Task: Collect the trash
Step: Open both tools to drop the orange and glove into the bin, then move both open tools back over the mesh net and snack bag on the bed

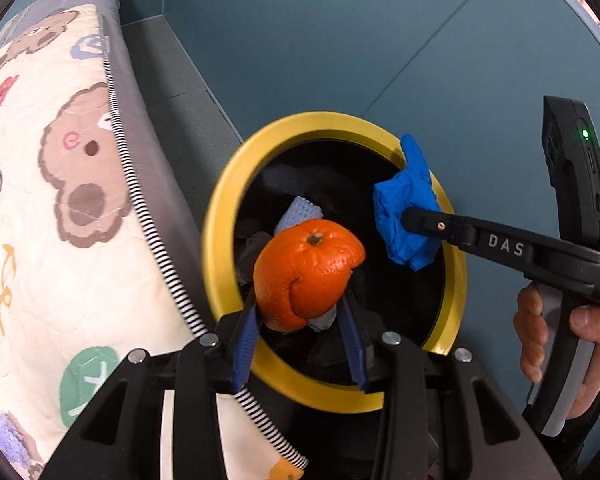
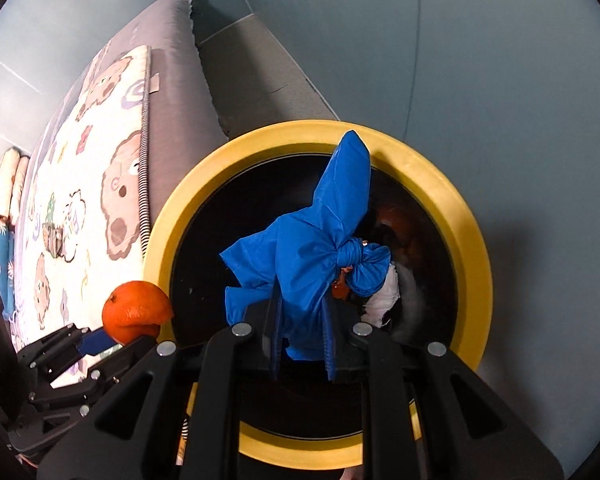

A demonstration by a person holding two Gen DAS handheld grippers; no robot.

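A round bin with a yellow rim (image 1: 220,216) and black inside stands on the floor beside a bed. My left gripper (image 1: 300,312) is shut on an orange peel (image 1: 308,268) and holds it over the bin's left part. It also shows in the right wrist view (image 2: 112,340), with the peel (image 2: 136,312) at the rim (image 2: 476,264). My right gripper (image 2: 300,320) is shut on a knotted blue plastic bag (image 2: 312,248) above the bin's opening. In the left wrist view the right gripper (image 1: 410,220) holds the blue bag (image 1: 404,208) over the right rim.
A bed with a cream cartoon-bear quilt (image 1: 52,200) and grey mattress edge (image 1: 148,152) lies left of the bin. Other trash lies inside the bin (image 2: 384,304). Teal floor (image 1: 380,40) surrounds it. A hand (image 1: 580,340) holds the right gripper's handle.
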